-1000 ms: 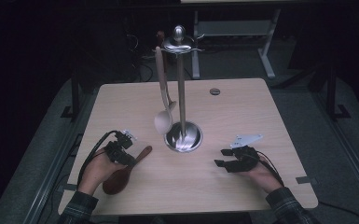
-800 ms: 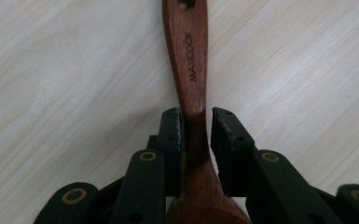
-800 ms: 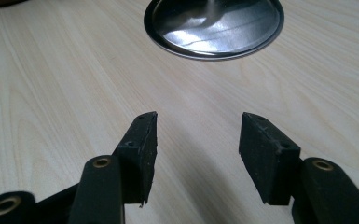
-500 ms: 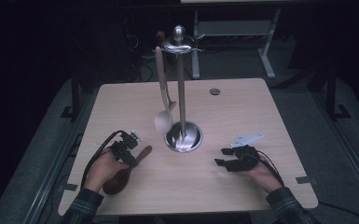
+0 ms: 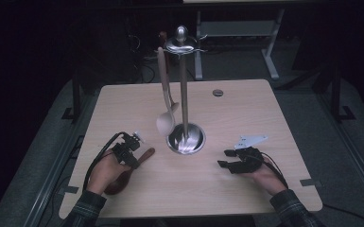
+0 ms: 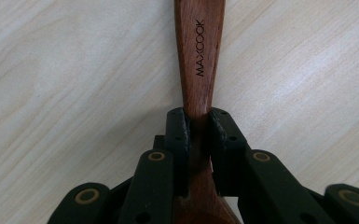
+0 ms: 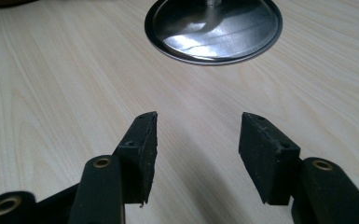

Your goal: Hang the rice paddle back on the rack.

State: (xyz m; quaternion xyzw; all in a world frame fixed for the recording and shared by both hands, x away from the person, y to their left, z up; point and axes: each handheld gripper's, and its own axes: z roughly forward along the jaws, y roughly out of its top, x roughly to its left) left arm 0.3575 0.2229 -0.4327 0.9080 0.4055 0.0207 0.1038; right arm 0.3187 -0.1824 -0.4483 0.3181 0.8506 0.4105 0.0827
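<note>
A dark wooden spoon (image 6: 199, 56) marked MAXCOOK lies flat on the table, its handle pointing toward the metal stand (image 5: 186, 139). My left gripper (image 6: 199, 116) has just been closing, and its pads now press both sides of the handle's narrow neck. In the high view the left gripper (image 5: 133, 153) sits over the spoon (image 5: 146, 153) at the near left. My right gripper (image 7: 198, 126) stands open above bare table with nothing between its fingers, facing the stand's round base (image 7: 212, 28). It rests at the near right (image 5: 223, 158).
A pale wooden spoon (image 5: 166, 120) hangs from the stand's top, bowl down, beside the pole (image 5: 183, 94). A small round disc (image 5: 218, 92) sits in the table (image 5: 264, 118) toward the far edge. Dark floor and a desk frame lie beyond.
The left jaws have drawn in around the spoon's handle, and the hand now hides more of the spoon's bowl. The right gripper has kept still.
</note>
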